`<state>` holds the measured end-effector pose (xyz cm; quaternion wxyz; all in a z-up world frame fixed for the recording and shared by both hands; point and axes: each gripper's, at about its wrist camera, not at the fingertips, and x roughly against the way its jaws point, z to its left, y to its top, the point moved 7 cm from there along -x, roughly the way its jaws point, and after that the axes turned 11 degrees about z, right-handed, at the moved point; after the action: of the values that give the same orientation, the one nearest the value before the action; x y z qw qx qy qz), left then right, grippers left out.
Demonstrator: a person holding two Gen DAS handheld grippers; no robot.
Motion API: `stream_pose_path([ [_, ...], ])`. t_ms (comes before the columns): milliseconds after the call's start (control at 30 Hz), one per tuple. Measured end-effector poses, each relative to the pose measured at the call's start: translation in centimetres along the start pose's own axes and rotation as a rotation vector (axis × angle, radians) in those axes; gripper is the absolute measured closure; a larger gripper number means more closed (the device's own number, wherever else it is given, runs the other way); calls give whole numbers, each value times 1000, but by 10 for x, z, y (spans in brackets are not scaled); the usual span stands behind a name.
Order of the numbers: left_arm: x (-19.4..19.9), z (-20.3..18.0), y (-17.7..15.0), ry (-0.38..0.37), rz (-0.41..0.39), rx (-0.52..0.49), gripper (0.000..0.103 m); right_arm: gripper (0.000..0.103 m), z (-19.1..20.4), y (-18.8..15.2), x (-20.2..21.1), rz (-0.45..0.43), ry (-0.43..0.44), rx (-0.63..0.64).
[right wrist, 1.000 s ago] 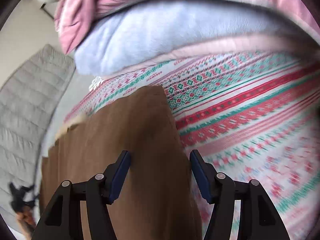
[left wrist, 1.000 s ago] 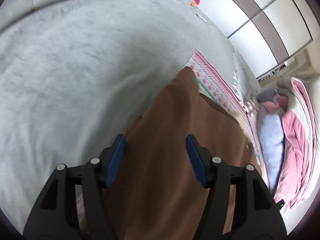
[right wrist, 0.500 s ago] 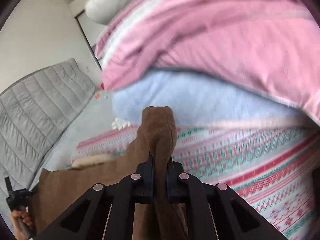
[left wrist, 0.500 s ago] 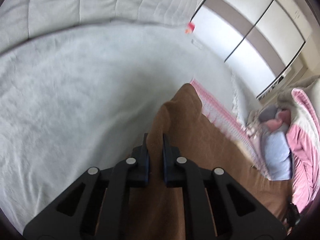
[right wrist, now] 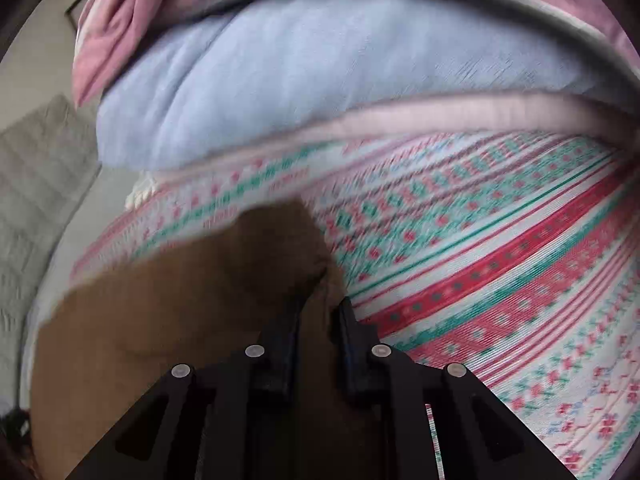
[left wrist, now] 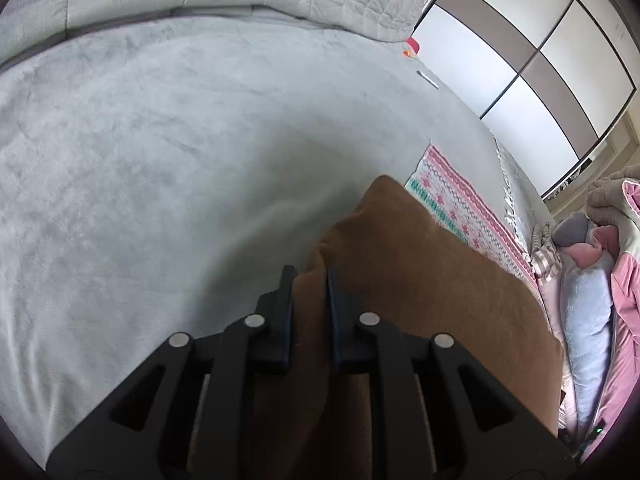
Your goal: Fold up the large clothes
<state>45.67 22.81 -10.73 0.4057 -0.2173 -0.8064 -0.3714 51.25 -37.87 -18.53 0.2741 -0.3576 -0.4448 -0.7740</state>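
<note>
My left tongs (left wrist: pixel 310 276) are pinching a fold of the brown garment (left wrist: pixel 420 280), jaws easing slightly apart; my right tongs (right wrist: pixel 320 304) are gripping another bunch likewise. It is lying across the grey blanket (left wrist: pixel 160 160) and patterned rug (right wrist: pixel 500 280).

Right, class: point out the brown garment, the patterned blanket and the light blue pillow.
brown garment (left wrist: pixel 420 280), left wrist view, its flat upper panel.
patterned blanket (right wrist: pixel 500 264), right wrist view, a red stripe.
light blue pillow (right wrist: pixel 304 80), right wrist view, its bulging middle.
</note>
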Motion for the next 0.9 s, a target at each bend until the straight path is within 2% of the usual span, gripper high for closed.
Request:
stream_pose_path([
  [67,1,2,1,1,12,9,82,74,2,3,17,-50,-53,18],
  [100,3,3,1,-8,21,21,82,64,3,4,22,-54,-72,20],
  [133,8,5,2,-28,32,44,82,58,3,4,31,-57,-83,13],
  [200,22,6,4,-60,26,71,81,53,8,5,54,-69,-36,6],
  [233,33,6,5,-75,12,80,74,48,11,5,70,-75,-17,6],
  [267,50,5,6,-96,-11,88,61,46,13,3,86,-83,-16,9],
  [333,74,2,2,-145,-43,90,47,43,21,-5,118,-107,8,38],
  [400,94,-8,-8,-174,-46,61,46,38,31,-26,144,-100,38,110],
  [467,109,-27,-25,-183,-20,-17,46,38,34,-53,161,-54,23,180],
  [500,118,-44,-42,-178,-6,-103,45,38,31,-66,168,-45,21,180],
  [533,123,-53,-52,-171,-2,-157,44,38,24,-82,177,-32,43,165],
  [600,138,-82,-93,-141,-1,-346,42,38,12,-112,186,11,113,122],
  [633,142,-90,-110,-134,3,-399,40,38,5,-129,189,35,141,112],
  [667,144,-99,-131,-138,20,-448,40,38,-2,-145,190,55,139,124],
  [767,141,-123,-199,-219,141,-551,40,39,-15,-181,190,94,71,212],
  [800,137,-126,-212,-226,168,-567,40,43,-18,-188,190,103,70,226],
  [833,132,-130,-225,-229,192,-582,40,53,-20,-193,188,114,84,233],
  [900,122,-139,-252,-245,240,-635,40,60,-14,-201,183,142,118,259],
])
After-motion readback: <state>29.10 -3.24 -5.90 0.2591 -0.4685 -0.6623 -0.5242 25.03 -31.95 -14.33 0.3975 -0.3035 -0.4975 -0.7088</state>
